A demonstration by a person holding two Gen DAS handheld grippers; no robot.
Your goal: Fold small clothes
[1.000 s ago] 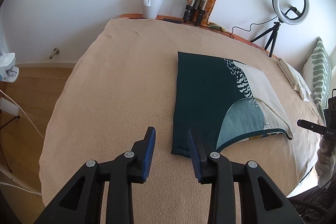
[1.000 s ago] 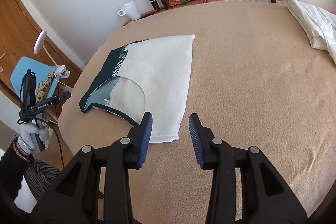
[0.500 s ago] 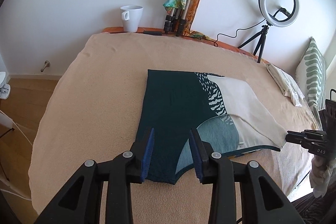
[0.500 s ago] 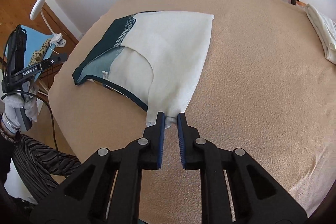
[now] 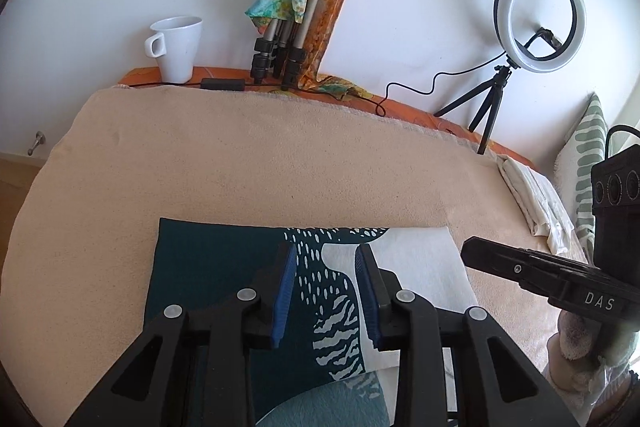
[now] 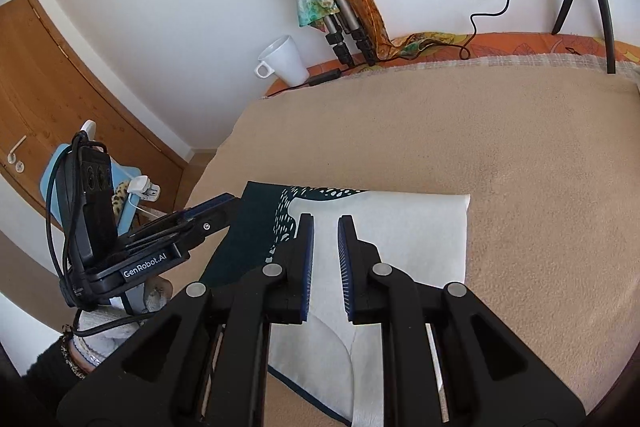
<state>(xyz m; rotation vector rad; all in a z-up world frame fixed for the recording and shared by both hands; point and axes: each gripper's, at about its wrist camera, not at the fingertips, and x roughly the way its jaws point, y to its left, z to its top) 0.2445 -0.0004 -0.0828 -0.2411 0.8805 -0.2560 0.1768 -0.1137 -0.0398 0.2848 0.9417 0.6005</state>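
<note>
A small garment [image 5: 224, 267], dark teal on the left and white on the right [image 6: 420, 227], lies flat on a beige blanket [image 5: 280, 155]. My left gripper [image 5: 325, 249] hovers over the garment's patterned middle. Its jaws are closing, and the pads show a wide gap with no cloth pressed between them. My right gripper [image 6: 325, 221] is over the white side with only a narrow gap between its pads. White cloth fills that gap and hangs below the jaws. Each view shows the other gripper from the side: the right one [image 5: 470, 247] and the left one [image 6: 224, 201].
Along the far wall stand a white mug [image 5: 176, 43], a folded tripod with a scarf [image 5: 288, 39] and a ring light [image 5: 538, 15]. A folded white cloth [image 5: 532, 195] and a striped pillow [image 5: 588, 155] lie at the right. A blue chair [image 6: 124, 195] and a wooden door [image 6: 60, 87] are left of the blanket.
Both grippers have moved forward over the garment toward its far edge. The right gripper closed on the near white corner and has stayed narrow. The left came in from the garment's left side.
</note>
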